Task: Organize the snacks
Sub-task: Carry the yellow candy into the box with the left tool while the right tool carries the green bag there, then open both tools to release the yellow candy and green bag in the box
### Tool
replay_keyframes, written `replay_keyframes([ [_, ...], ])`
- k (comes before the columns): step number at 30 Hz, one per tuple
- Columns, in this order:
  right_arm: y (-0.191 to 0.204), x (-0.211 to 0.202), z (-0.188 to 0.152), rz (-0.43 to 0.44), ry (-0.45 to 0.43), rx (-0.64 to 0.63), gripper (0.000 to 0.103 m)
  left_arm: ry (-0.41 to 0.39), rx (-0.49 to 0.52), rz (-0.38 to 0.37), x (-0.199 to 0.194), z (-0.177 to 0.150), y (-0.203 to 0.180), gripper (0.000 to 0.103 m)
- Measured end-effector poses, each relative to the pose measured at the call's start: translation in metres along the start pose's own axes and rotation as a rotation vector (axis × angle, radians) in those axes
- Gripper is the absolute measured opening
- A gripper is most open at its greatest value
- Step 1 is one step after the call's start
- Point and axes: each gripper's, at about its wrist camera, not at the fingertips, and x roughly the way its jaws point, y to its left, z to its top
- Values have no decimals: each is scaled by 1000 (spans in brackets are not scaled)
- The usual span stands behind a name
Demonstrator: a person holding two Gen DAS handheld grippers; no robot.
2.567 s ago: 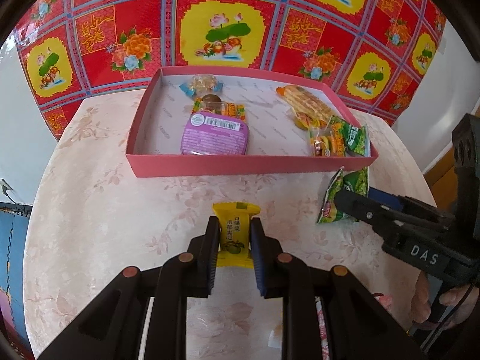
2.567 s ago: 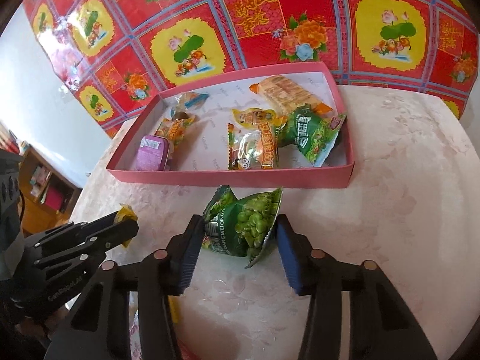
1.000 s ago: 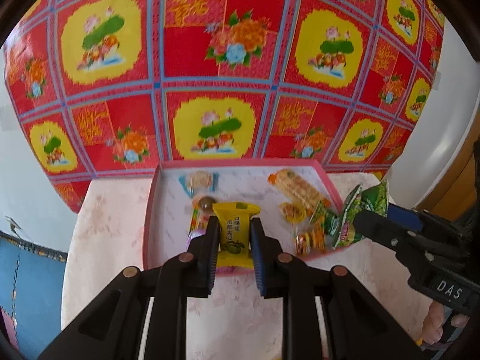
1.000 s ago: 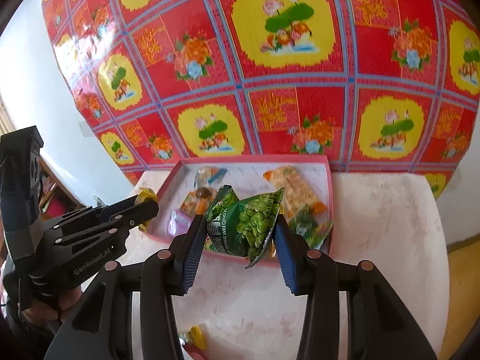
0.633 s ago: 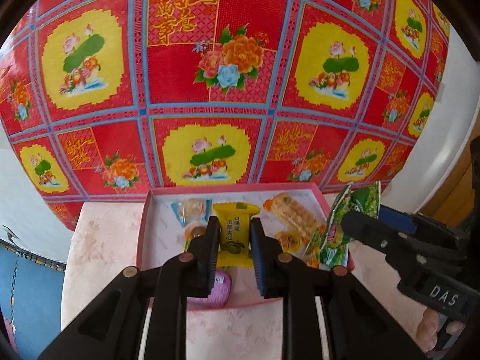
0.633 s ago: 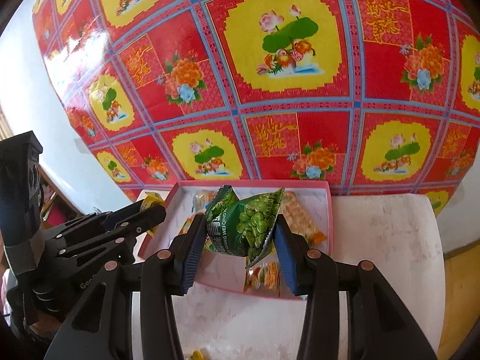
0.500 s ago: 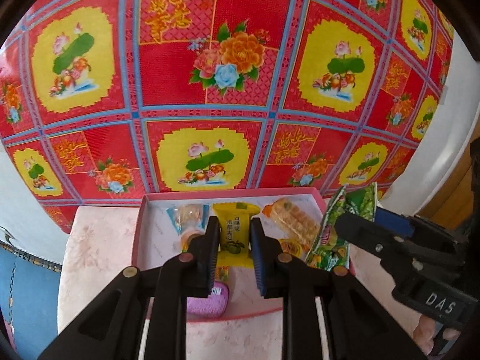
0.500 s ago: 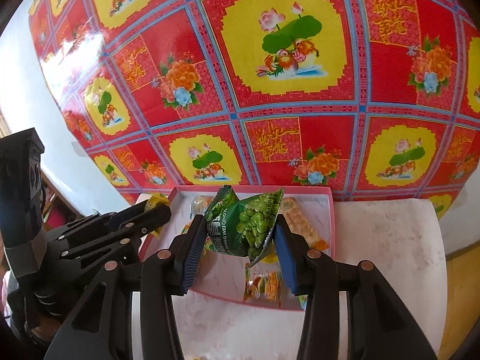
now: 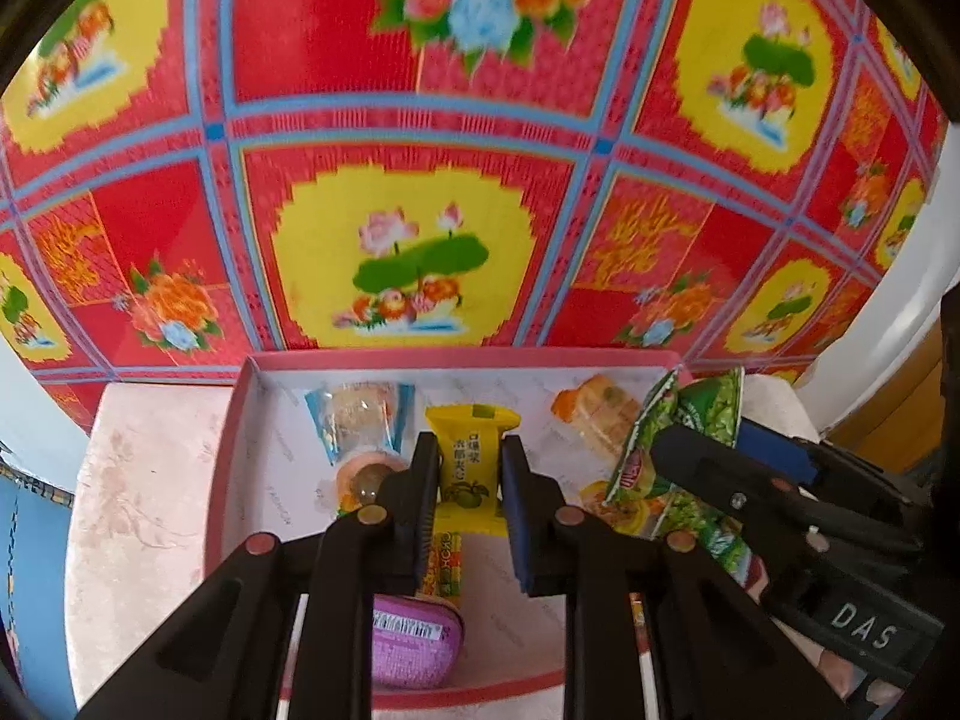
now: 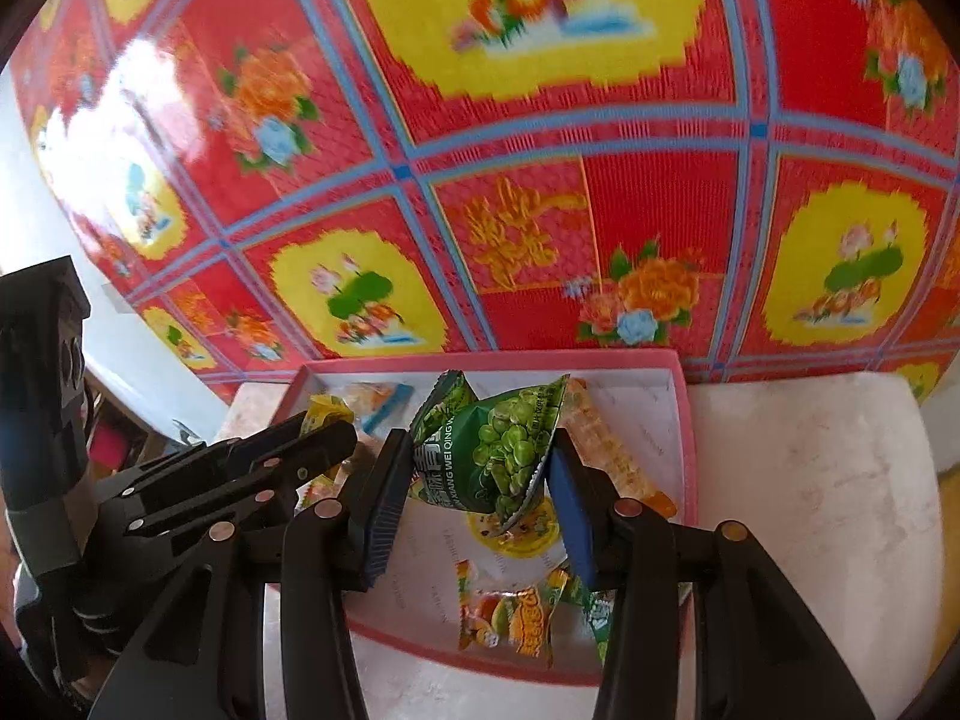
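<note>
Jaws: left gripper [image 9: 463, 474] pinches a yellow snack packet [image 9: 469, 457] by its sides, long axis running straight out along the fingers. Right gripper [image 10: 477, 474] is clamped on a green pea bag [image 10: 498, 450], wider and crumpled, with its lower corner hanging below the pads.

Both loads hang above the pink tray [image 9: 231, 456], not touching the floor of it. Tray sits toward the far edge of the desk [image 9: 138, 498], against the red-and-yellow patterned cloth [image 9: 384, 198].

Under the left gripper, near side of tray: a purple pack [image 9: 414, 648], then an orange-striped packet [image 9: 445, 561]. Further in: a round sweet [image 9: 366, 477] and a clear blue-edged wrapper [image 9: 360, 420] at the far wall.

Under the right gripper: orange fruit-print packet [image 10: 516, 618] by the near wall, long orange bar [image 10: 618, 456] running toward the far right corner.

Key relation: drop spots are straight below and slightly ahead of each load. Left hand owns the tray's left half, right hand the right half. Grippers are just beside each other, so I'd release one at a time.
</note>
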Motion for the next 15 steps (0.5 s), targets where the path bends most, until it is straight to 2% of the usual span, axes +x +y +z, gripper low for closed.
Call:
replay_keyframes([
  [15, -16, 39, -9, 0, 53, 31, 46, 45, 7, 23, 44, -7, -1, 21],
])
